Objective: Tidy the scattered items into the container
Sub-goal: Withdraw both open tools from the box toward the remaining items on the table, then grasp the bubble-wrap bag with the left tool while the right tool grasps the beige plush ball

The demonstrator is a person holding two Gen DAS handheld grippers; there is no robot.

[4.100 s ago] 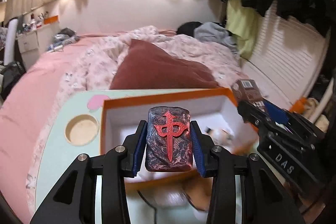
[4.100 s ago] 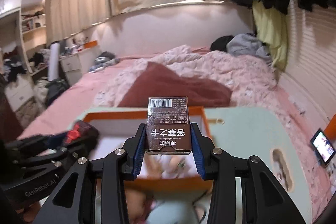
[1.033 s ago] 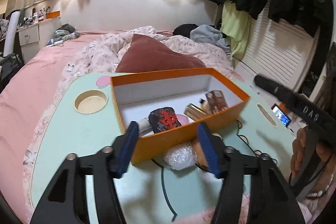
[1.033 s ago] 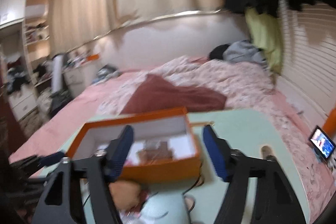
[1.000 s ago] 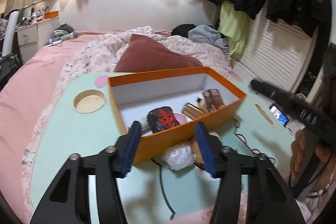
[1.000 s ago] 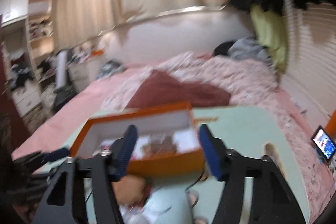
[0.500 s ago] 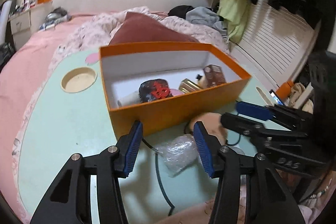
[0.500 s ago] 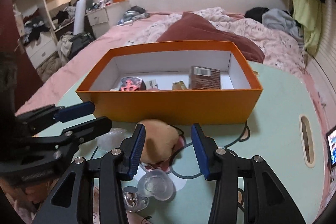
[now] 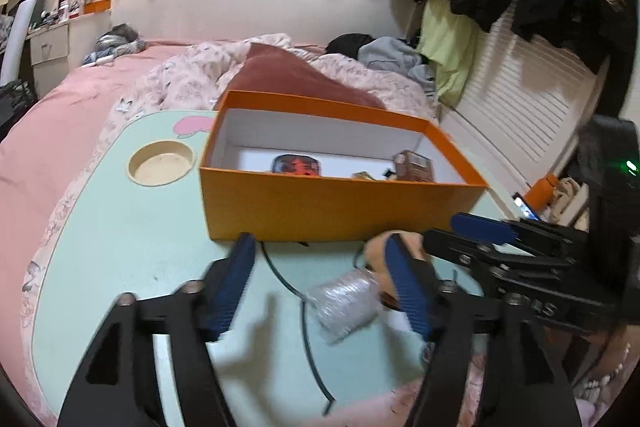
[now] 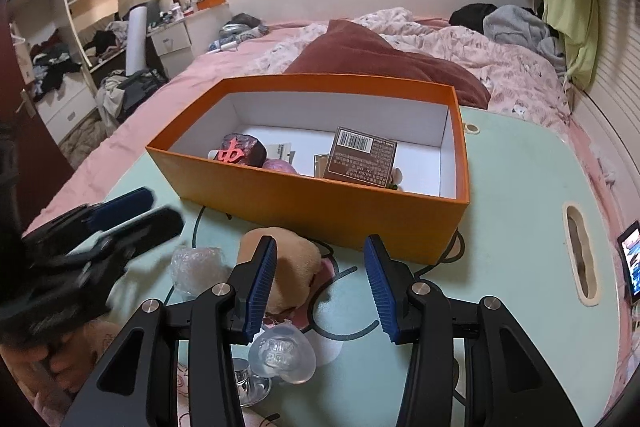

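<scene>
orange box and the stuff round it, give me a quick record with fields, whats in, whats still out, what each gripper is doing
container: orange box, open top, on the pale green table
inside: red-marked tile, brown barcode packet, a pink thing, partly hidden
still out: bubble wrap bundle, tan plush, clear heart-shaped piece, all in front of the box
left gripper: jaws opening, bubble wrap between them, not pressed
right gripper: jaws apart, hovering by the plush, nothing gripped
</scene>
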